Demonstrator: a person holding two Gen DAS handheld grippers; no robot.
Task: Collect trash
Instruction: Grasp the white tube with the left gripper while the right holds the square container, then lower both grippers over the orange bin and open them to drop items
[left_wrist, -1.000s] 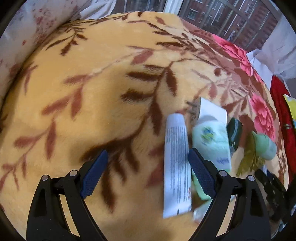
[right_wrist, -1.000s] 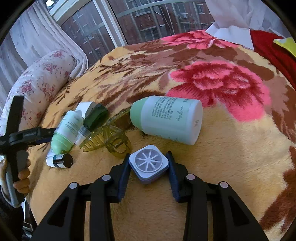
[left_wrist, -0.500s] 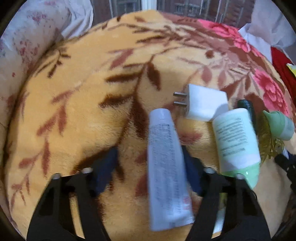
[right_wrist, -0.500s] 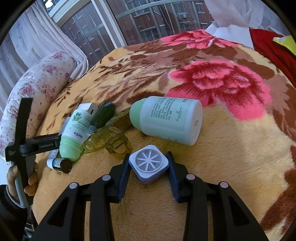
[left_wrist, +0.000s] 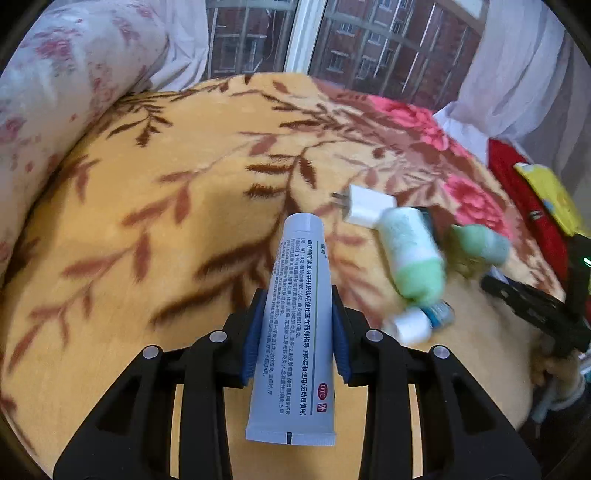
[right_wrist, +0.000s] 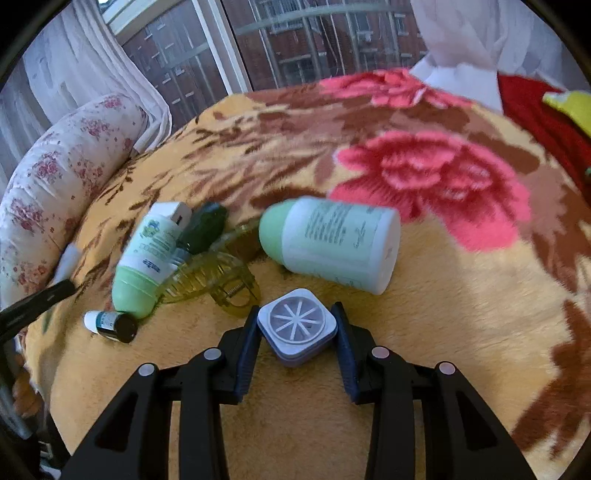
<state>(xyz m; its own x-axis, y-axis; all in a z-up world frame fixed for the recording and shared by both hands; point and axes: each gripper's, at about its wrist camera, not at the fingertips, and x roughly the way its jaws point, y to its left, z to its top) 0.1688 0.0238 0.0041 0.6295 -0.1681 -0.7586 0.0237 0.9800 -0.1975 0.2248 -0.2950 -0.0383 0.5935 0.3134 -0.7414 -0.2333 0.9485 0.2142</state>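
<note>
**Two items gripped, pile still on bed**

Left gripper (left_wrist: 295, 332): just closed, now clamped on tube (left_wrist: 295, 314), lifted off blanket (left_wrist: 147, 221). Right gripper (right_wrist: 297, 332): clamped on square cap (right_wrist: 297, 325), low over blanket. Still lying loose: big bottle (right_wrist: 332, 243), small bottle (right_wrist: 142, 258), clip (right_wrist: 218, 280), vial (right_wrist: 110, 325), charger (left_wrist: 367, 205), dark bottle (right_wrist: 205, 227). No bin in view. Est. early stage; most pickup and all dropping-off left.

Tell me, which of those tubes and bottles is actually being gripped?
The grey-white ointment tube with printed text: the left gripper pinches it between its blue pads. The green-capped bottles and small dropper bottle lie loose on the blanket.
</note>
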